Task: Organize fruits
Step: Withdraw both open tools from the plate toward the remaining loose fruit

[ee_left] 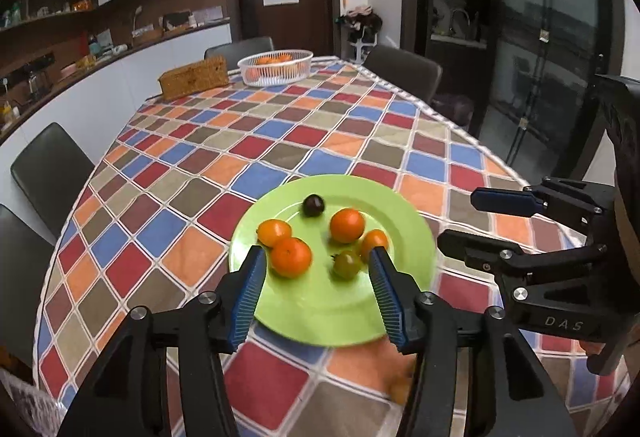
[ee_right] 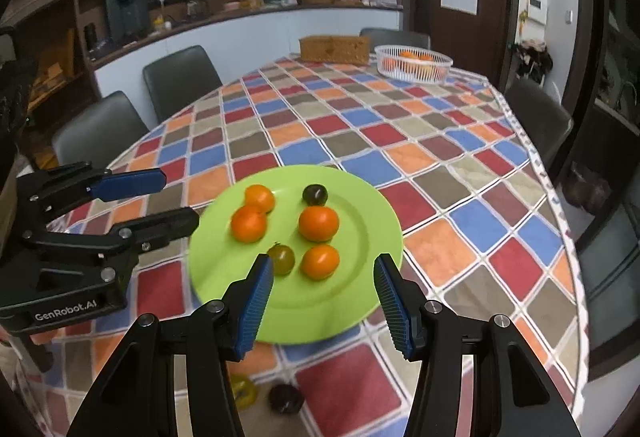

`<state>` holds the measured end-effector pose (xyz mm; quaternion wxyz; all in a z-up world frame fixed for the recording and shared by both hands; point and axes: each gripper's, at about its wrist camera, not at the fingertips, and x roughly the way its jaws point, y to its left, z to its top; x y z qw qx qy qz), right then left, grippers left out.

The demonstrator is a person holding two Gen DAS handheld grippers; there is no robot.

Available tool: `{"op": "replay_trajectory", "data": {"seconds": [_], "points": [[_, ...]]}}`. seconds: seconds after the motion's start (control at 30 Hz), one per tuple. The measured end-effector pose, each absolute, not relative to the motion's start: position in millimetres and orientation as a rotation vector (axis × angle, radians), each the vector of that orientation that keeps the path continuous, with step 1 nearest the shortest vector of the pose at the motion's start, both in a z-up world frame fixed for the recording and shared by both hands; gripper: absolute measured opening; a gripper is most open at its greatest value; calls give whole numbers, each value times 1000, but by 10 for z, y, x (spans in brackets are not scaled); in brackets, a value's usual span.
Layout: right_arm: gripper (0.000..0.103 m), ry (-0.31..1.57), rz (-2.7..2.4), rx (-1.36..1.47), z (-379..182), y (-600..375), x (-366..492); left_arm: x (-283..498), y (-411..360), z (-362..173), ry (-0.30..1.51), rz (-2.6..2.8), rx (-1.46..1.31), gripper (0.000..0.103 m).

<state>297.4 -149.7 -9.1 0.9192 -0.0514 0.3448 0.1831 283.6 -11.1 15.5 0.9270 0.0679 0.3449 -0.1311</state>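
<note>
A green plate [ee_left: 332, 309] [ee_right: 320, 313] lies on the checked tablecloth and holds several small fruits: orange ones [ee_left: 347, 225] [ee_right: 319, 223], a dark one [ee_left: 313, 205] [ee_right: 315, 195] and a greenish one [ee_left: 347, 264] [ee_right: 282, 259]. My left gripper [ee_left: 318, 251] [ee_right: 180, 197] hovers over the plate's near side, open, with nothing between its fingers. My right gripper [ee_right: 324, 257] [ee_left: 458, 217] is also open and empty, above the plate's near edge. Two loose fruits rest on the cloth in front of the plate: a yellow one [ee_right: 244, 391] and a dark one [ee_right: 286, 399].
At the table's far end stand a white basket [ee_left: 276, 66] [ee_right: 414, 63] with oranges and a brown box [ee_left: 194, 77] [ee_right: 334, 48]. Dark chairs [ee_left: 52, 165] [ee_right: 180, 77] ring the table. A counter with shelves runs along the left wall.
</note>
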Motion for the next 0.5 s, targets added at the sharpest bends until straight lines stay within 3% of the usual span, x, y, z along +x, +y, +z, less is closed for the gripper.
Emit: {"op": "replay_trajectory", "data": {"seconds": [0.5], "points": [[53,609,404,-93,125,-1666,2106,1942,-311,369,609,-257,180,63]]}}
